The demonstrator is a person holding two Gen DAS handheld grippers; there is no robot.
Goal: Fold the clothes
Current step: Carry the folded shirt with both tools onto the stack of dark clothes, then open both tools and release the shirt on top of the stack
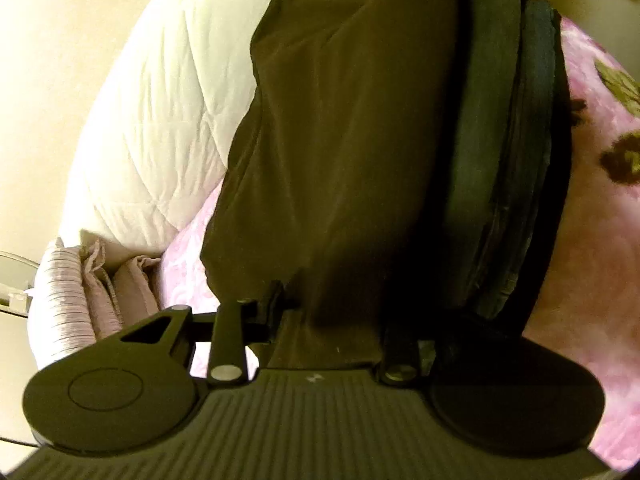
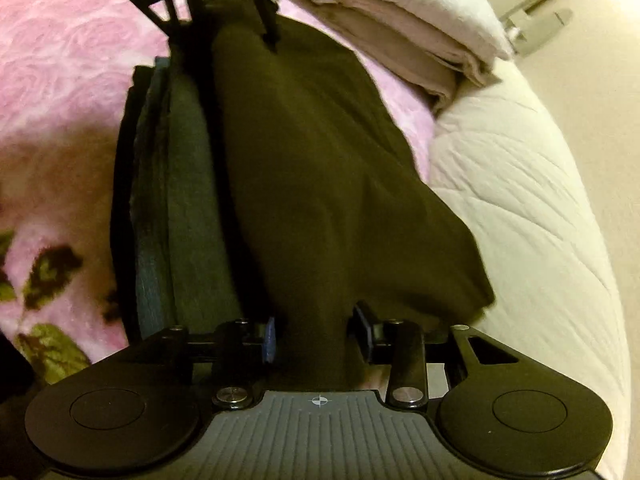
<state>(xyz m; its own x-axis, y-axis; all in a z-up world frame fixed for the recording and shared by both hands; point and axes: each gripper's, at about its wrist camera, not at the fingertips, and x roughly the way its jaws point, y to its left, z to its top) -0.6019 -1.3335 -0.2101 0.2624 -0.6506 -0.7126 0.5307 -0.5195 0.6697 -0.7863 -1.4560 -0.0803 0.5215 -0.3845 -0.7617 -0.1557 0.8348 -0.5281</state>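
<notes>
A dark brown garment (image 2: 320,184) hangs stretched between two handheld grippers above a bed covered by a pink floral blanket (image 2: 68,80). The right gripper (image 2: 316,336) has its jaws closed on one bunched end of the cloth, a blue pad (image 2: 270,340) showing on one finger. The left gripper (image 1: 332,312) holds the opposite end; in its own view the cloth runs down between the fingers, and only one finger (image 1: 272,300) is plainly visible, the other lost in shadow. In the right wrist view the left gripper appears at the top of the frame, its jaws narrow and pinching the far end of the cloth.

Just beside the brown garment, on the blanket, lies a stack of folded dark blue-grey clothes (image 2: 176,200), also seen in the left wrist view (image 1: 500,152). A white quilted duvet (image 1: 160,112) is bunched along the other side of the bed, and folded pale pink bedding (image 2: 400,36) rests near it. Whether the brown garment touches the stack cannot be told.
</notes>
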